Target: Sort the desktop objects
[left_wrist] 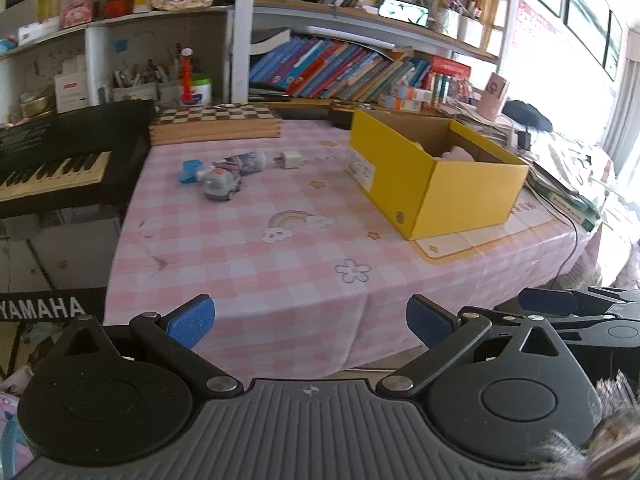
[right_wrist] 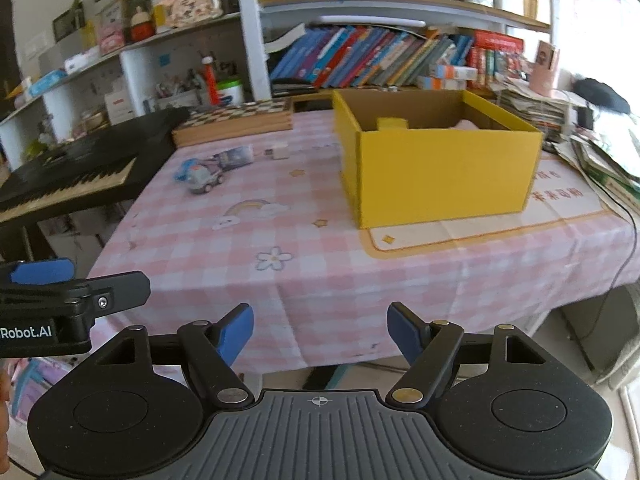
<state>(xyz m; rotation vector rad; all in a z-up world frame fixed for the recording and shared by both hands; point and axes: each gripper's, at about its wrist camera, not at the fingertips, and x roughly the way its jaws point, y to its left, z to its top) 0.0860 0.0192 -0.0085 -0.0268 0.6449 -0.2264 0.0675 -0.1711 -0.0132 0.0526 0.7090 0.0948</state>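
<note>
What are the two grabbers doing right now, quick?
Left gripper: open, holding nothing, short of the table's near edge.
Right gripper: open, holding nothing, also short of the table.

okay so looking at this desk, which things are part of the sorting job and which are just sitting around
Part of the job:
yellow box, open, something pink inside
toy car
blue toy
white plug
small packet
left gripper and right gripper, both open and empty

Just lying about:
chessboard
keyboard
books
paper stacks
</note>
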